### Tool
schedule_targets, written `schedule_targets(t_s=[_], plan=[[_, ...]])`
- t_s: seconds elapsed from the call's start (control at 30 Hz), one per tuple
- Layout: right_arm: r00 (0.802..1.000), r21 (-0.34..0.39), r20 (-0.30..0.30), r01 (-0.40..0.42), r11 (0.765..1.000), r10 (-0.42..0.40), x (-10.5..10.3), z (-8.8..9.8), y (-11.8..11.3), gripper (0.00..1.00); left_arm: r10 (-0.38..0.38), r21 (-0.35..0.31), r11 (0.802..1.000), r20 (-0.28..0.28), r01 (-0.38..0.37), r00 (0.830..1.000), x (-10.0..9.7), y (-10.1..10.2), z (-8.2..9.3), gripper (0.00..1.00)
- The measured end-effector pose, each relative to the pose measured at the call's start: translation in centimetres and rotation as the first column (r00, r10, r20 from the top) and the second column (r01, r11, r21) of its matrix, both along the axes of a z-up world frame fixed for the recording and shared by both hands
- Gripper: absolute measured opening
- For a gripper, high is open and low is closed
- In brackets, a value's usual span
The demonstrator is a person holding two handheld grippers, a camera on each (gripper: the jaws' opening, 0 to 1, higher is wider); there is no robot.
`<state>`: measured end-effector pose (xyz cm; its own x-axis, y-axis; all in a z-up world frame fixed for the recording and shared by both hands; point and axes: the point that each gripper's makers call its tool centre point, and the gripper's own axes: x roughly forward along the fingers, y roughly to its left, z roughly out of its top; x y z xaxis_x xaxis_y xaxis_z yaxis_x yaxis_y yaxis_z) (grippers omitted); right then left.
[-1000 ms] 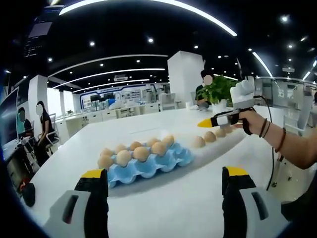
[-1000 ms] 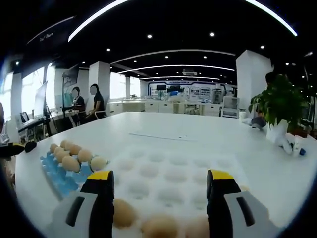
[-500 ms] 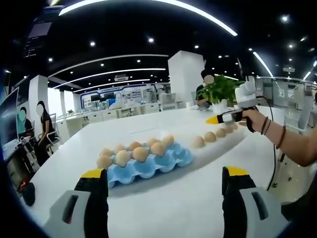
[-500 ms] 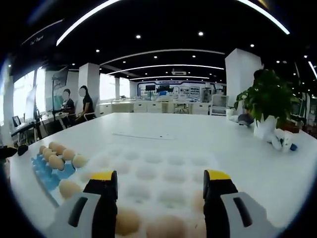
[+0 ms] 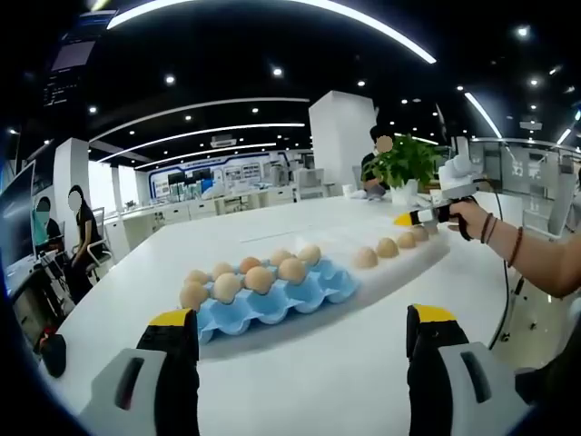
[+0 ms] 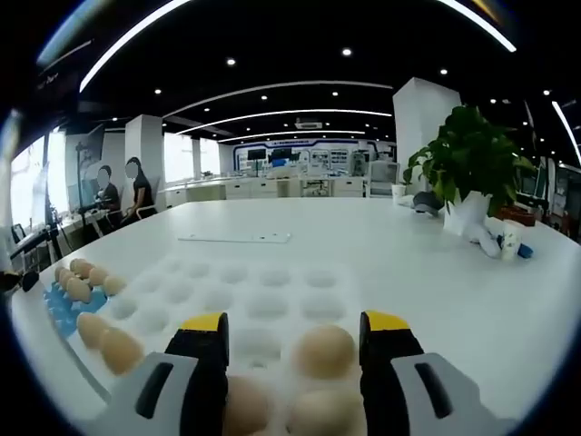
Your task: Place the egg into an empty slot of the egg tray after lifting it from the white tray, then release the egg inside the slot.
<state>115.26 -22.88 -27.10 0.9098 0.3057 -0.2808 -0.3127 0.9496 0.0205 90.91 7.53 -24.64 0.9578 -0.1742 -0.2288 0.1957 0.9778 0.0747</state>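
Both grippers' jaws are wide open, empty. Right gripper straddles an egg in the white tray; neighbouring eggs crowd close, so closing off-center could knock or crack one.

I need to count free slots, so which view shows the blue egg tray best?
The left gripper view: the blue egg tray lies whole ahead of the left gripper, eggs along its far row, near slots bare. The right gripper view catches just its end at the left edge.
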Motion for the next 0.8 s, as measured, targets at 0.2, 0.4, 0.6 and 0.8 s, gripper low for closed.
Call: schedule_targets(t_s=[0.2,0.4,0.6,0.8], plan=[[0.998,0.001,-0.041,0.037,0.999,-0.037,0.7,-0.8,-1.0,0.42,0.003,0.004,1.000,-0.003,-0.003,1.000,0.2,0.1,0.0,0.96],[0.997,-0.014,-0.058,0.045,0.999,-0.046,0.9,-1.3,-1.3,0.35,0.006,0.005,1.000,-0.001,-0.006,1.000,0.4,0.3,0.2,0.96],[0.997,-0.051,-0.055,0.051,0.997,-0.054,1.0,-1.5,-1.5,0.31,0.009,0.004,1.000,0.006,-0.009,1.000,0.5,0.6,0.5,0.96],[0.997,-0.032,-0.052,0.049,0.998,-0.051,0.9,-1.5,-1.3,0.30,0.010,0.011,1.000,-0.010,-0.010,1.000,0.7,0.6,0.0,0.96]])
